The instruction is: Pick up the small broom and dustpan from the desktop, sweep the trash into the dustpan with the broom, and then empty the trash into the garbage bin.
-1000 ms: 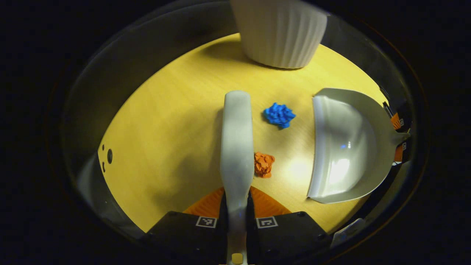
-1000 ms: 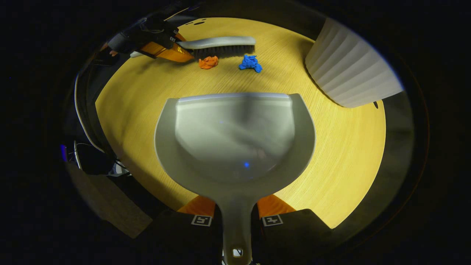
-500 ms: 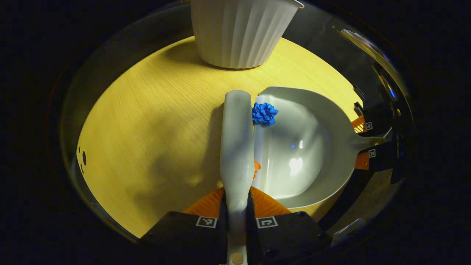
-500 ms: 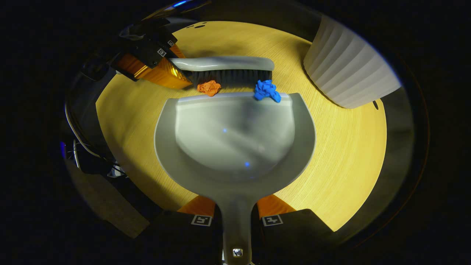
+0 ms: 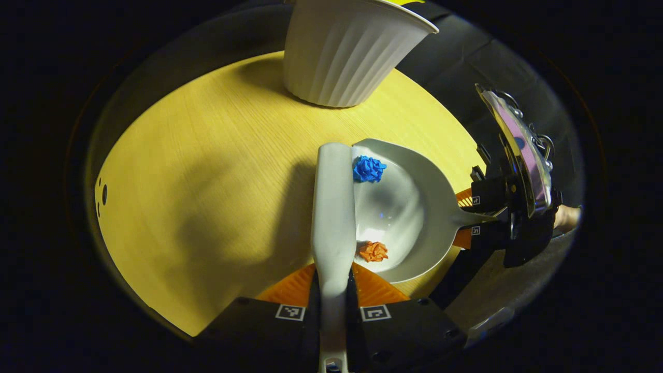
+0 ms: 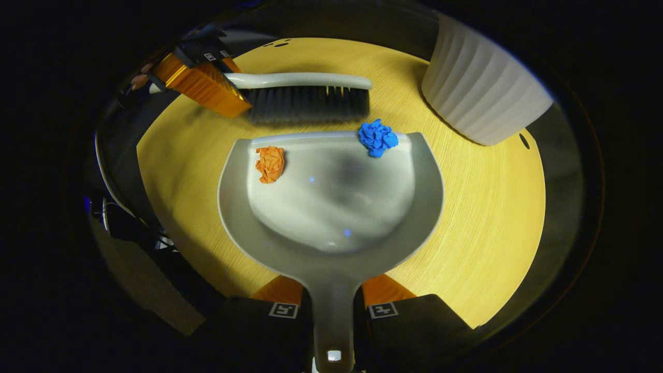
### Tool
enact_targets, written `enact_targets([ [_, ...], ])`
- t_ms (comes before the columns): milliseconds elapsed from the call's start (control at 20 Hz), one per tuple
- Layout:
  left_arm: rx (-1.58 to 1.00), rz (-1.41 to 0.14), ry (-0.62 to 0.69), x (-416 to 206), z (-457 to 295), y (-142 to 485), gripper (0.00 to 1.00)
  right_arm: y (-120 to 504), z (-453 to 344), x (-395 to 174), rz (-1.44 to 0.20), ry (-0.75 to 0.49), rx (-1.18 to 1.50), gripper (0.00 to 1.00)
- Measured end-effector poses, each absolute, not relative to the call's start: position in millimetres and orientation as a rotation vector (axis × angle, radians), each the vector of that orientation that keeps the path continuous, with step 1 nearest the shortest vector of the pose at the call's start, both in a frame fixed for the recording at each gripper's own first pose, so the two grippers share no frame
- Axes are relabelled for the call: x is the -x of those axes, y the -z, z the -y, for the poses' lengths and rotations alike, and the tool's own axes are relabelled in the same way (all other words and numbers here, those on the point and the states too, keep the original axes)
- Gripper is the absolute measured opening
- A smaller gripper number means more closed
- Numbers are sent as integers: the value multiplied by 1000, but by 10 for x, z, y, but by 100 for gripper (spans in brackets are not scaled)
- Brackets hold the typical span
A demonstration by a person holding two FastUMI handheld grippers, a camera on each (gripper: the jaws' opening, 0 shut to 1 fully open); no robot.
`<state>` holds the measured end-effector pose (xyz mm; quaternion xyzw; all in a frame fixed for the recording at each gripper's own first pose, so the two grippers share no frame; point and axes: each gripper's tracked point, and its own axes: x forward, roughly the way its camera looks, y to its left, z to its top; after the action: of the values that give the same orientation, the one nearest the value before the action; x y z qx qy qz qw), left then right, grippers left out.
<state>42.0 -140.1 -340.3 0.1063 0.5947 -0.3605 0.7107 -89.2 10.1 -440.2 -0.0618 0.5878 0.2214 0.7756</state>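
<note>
Sweeping looks done: our right claw (image 6: 333, 305) clamps the dustpan (image 6: 331, 207), with both paper scraps (image 6: 270, 163) inside near its lip. Our left claw (image 5: 332, 305) clamps the broom (image 5: 334, 207) alongside. Next we tip into the bin (image 5: 347, 52) at the surface's (image 5: 207, 171) far edge.

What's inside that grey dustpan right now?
Two crumpled paper balls lie in the dustpan: an orange one well inside, and a blue one sitting at the front lip. The pan's bowl is otherwise bare; the broom covers nothing inside it.
</note>
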Motion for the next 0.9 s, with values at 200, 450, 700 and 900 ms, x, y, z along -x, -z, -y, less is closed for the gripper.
enact_targets([
  [200,-173,-1265,743,-476,1274,3320,24,4451,-152,911,-1228,-459,105,34],
  [450,-104,-1217,655,-563,1110,3397,24,4449,-145,933,-1178,-424,82,34],
  [700,-78,-1182,603,-701,614,3452,24,4284,-164,1030,-1214,-312,6,34],
  [900,-89,-1181,580,-698,343,3590,24,4101,-128,945,-1201,-212,26,34],
])
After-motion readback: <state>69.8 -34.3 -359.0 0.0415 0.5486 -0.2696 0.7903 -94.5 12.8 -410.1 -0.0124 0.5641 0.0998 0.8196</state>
